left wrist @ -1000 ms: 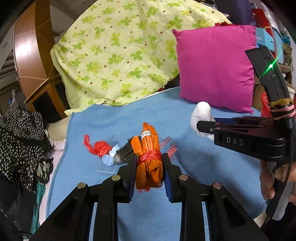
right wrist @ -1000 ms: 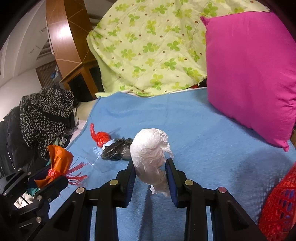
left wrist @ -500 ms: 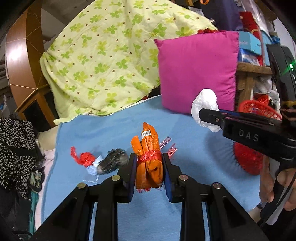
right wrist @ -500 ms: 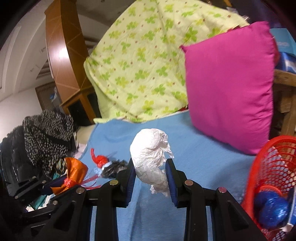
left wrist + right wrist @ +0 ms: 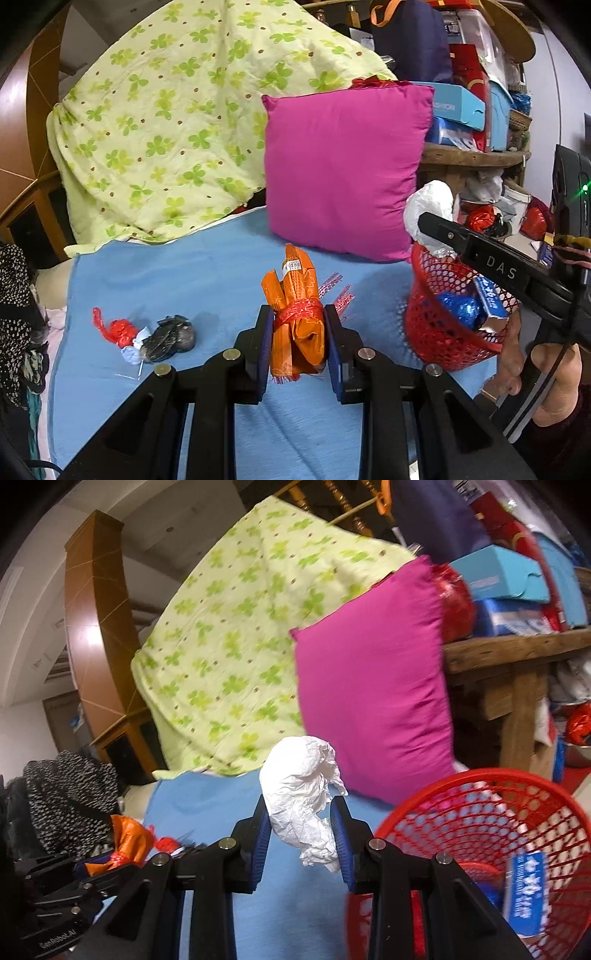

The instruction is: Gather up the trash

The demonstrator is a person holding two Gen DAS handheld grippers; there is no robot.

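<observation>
A red mesh plastic basket [image 5: 443, 332] stands right of the square magenta cushion [image 5: 343, 166] on the blue-sheeted bed [image 5: 184, 280]; a green-patterned quilt [image 5: 177, 122] lies behind.

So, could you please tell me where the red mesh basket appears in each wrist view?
Left wrist: the red mesh basket sits right of centre, below the crumpled white paper.
Right wrist: the basket fills the lower right corner.
Shared landmark: the magenta pillow, just left of the basket.

Bare blue sheet [image 5: 177, 273] lies open at left; far, the pink pillow [image 5: 343, 166] blocks; right, the red basket [image 5: 439, 332].
</observation>
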